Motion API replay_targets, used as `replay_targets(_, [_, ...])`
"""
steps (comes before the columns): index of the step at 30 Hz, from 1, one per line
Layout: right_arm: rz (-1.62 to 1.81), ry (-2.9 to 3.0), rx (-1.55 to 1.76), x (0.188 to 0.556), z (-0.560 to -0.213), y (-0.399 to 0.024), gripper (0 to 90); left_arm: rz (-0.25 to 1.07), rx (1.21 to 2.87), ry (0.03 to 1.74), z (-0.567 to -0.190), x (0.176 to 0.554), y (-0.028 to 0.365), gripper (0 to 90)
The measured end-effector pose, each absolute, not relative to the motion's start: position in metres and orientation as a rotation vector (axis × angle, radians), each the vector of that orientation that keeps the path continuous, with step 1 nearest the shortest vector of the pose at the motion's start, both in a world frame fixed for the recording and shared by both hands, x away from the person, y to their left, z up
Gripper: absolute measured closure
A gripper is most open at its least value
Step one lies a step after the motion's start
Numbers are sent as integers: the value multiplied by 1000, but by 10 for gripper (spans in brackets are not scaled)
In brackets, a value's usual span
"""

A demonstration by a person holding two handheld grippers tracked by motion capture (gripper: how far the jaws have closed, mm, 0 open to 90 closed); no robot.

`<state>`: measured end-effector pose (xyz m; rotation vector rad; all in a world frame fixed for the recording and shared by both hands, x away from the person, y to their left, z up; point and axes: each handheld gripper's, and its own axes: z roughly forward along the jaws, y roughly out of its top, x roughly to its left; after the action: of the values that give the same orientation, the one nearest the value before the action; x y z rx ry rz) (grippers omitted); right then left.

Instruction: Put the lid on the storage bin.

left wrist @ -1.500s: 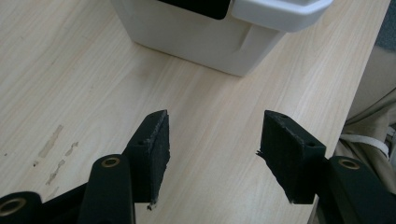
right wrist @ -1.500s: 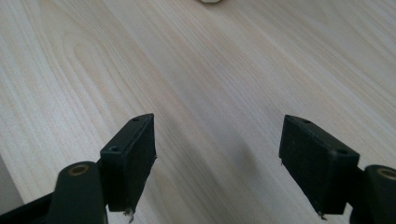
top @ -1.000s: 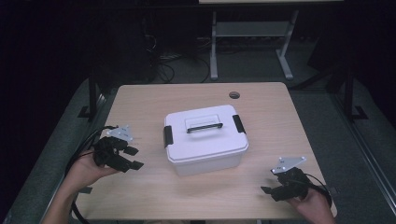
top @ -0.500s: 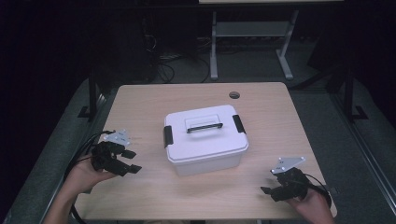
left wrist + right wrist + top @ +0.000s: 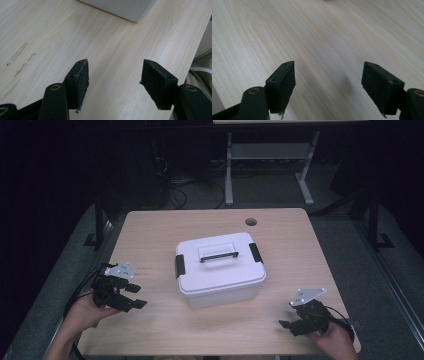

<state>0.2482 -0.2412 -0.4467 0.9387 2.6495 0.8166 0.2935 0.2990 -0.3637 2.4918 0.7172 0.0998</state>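
A white plastic box (image 5: 218, 268) with a lid, a top handle and two black side latches stands in the middle of the wooden table (image 5: 280, 240). My left gripper (image 5: 136, 296) is held low over the table's near left part, open, nothing between its jaws; a corner of the box (image 5: 125, 8) shows at the top of the left gripper view, beyond that open gripper (image 5: 113, 85). My right gripper (image 5: 286, 324) rests near the front right corner, open and empty. In the right gripper view the open gripper (image 5: 328, 86) frames only bare wood.
A round cable hole (image 5: 251, 222) lies in the table's far edge area. Beyond the table are a metal desk frame (image 5: 230, 175) and floor cables (image 5: 175, 187). The table's front edge runs just below both hands.
My left gripper has drifted nearer to me and slightly left along the table. The right gripper and the box have stayed put.
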Motion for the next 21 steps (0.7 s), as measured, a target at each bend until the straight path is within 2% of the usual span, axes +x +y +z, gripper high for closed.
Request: replay_targets(21, [803,2662,949,248,-448,-240,264,100,2462,763,-376,286,315,361])
